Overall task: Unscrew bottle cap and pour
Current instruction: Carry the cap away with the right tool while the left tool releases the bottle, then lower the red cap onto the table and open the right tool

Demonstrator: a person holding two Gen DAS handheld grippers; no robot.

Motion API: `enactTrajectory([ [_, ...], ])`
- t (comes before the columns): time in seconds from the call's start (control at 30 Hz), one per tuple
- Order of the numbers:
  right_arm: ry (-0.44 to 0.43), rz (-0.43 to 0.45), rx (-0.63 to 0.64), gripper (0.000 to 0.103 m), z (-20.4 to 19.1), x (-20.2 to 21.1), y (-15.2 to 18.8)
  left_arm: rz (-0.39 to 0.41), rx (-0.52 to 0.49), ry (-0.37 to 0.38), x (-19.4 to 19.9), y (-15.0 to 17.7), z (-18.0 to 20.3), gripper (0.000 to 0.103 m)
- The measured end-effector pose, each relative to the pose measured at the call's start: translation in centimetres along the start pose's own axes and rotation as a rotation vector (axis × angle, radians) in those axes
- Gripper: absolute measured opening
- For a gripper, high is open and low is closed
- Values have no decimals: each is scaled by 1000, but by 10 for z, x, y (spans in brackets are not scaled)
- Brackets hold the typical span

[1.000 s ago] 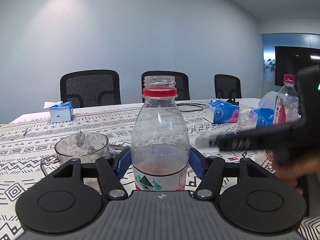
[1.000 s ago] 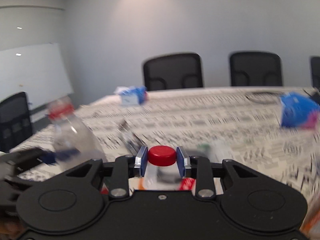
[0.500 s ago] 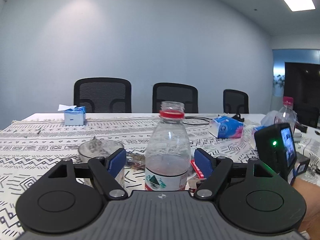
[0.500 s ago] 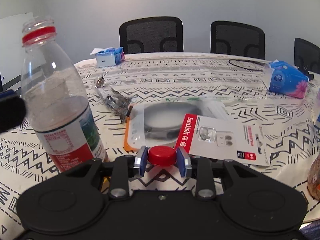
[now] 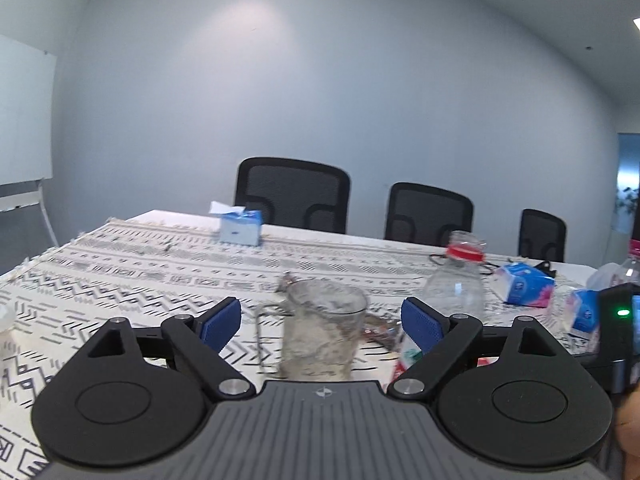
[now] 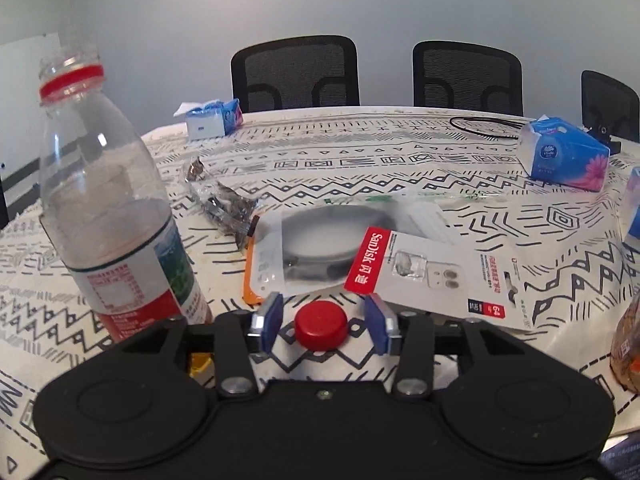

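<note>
Bottle point(image 6: 108, 208) uncapped, upright — cap point(image 6: 321, 325) lies free between right gripper point(image 6: 323, 322) jaws, just opening; left gripper point(image 5: 321, 318) spread wide, empty.

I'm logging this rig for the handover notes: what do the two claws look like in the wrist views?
Both are matte black, each with two round discs at the base and angled link arms with silver pivot screws. The left claw has blue ribbed pads and a grey ridged body with a small emblem. The right claw has blue pads on silver metal backings. No cables or sleeves show.
</note>
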State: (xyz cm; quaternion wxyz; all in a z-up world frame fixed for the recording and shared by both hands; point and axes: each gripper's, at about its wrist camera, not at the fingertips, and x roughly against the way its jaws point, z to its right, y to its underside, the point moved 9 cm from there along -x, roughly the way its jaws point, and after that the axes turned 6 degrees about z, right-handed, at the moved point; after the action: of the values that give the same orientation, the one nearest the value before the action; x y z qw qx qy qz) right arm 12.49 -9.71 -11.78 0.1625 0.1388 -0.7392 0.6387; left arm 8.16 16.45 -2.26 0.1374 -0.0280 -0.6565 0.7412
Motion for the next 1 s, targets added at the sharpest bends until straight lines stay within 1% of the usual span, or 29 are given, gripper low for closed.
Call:
enactTrajectory([
  [0.1, -18, 37, -9, 60, -4, 14, -3, -18, 12, -40, -5, 2, -12, 95],
  [0.2, -42, 80, -9, 64, -10, 31, -7, -48, 11, -74, -10, 8, -20, 98],
  [0.27, -55, 106, -3, 71, -15, 43, -10, -82, 5, -98, -14, 14, -24, 98],
  [0.33, -66, 133, 5, 82, -21, 52, -12, -128, 15, -114, -20, 23, -26, 98],
  [0.37, -71, 147, 13, 83, -25, 56, -13, -147, 24, -109, -21, 27, -26, 98],
  [0.47, -74, 167, 43, 87, -37, 63, -11, -163, 33, -105, -20, 34, -26, 98],
  [0.53, -74, 168, 52, 90, -44, 67, -9, -160, 9, -123, -17, 34, -24, 98],
  [0.67, -98, 159, 40, 91, -54, 72, -8, -179, -24, -154, -10, 31, -21, 98],
  [0.77, -94, 156, 46, 92, -58, 75, -8, -191, -40, -177, -6, 28, -19, 98],
  [1.0, -72, 161, 59, 95, -59, 76, -9, -199, -73, -183, 1, 26, -10, 98],
])
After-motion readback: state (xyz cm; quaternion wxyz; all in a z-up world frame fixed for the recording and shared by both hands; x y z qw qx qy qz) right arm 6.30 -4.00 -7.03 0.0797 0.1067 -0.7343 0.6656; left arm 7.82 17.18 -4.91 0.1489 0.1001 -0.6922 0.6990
